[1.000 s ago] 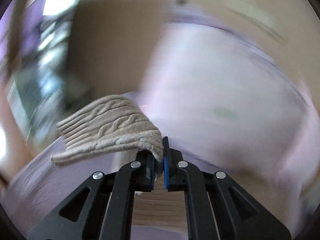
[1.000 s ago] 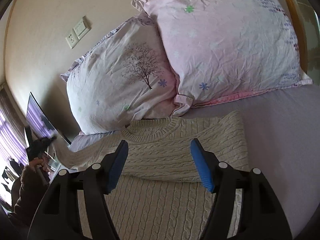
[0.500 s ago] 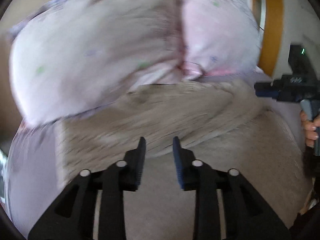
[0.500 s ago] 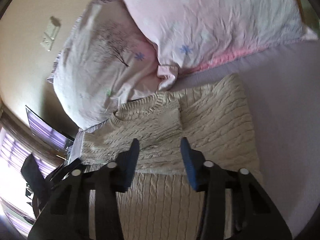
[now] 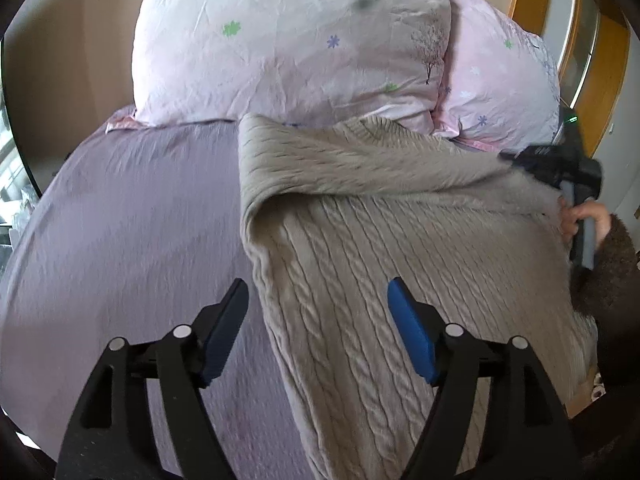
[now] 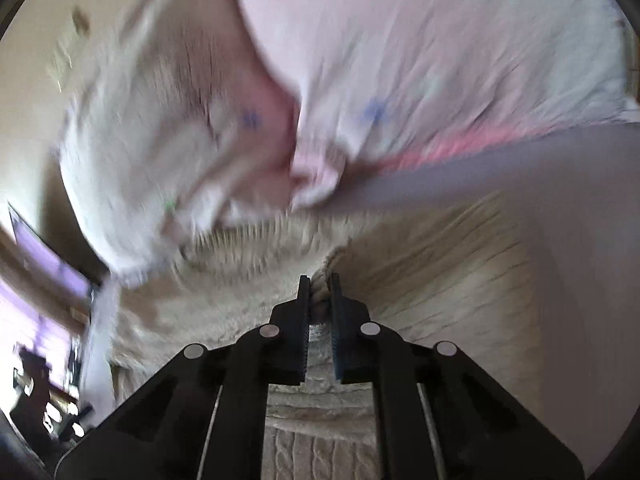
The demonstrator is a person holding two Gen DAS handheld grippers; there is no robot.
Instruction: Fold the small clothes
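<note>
A beige cable-knit sweater (image 5: 400, 248) lies on the lilac bed sheet (image 5: 132, 240), its sleeve folded across the chest. My left gripper (image 5: 318, 336) is open and empty, just above the sweater's left edge. My right gripper (image 6: 319, 300) is shut on a fold of the sweater (image 6: 432, 280) at the end of the folded sleeve. The right gripper also shows in the left wrist view (image 5: 560, 168), at the sweater's far right side. The right wrist view is blurred by motion.
Two pink flowered pillows (image 5: 288, 44) (image 5: 500, 84) lean at the head of the bed, right behind the sweater's collar. A wooden door frame (image 5: 600, 60) stands at the far right. The beige wall (image 5: 68, 32) is behind the bed.
My left gripper has let go of the sleeve, opened wide and pulled back to the sweater's left edge. My right gripper has come down and shut on the sweater.
</note>
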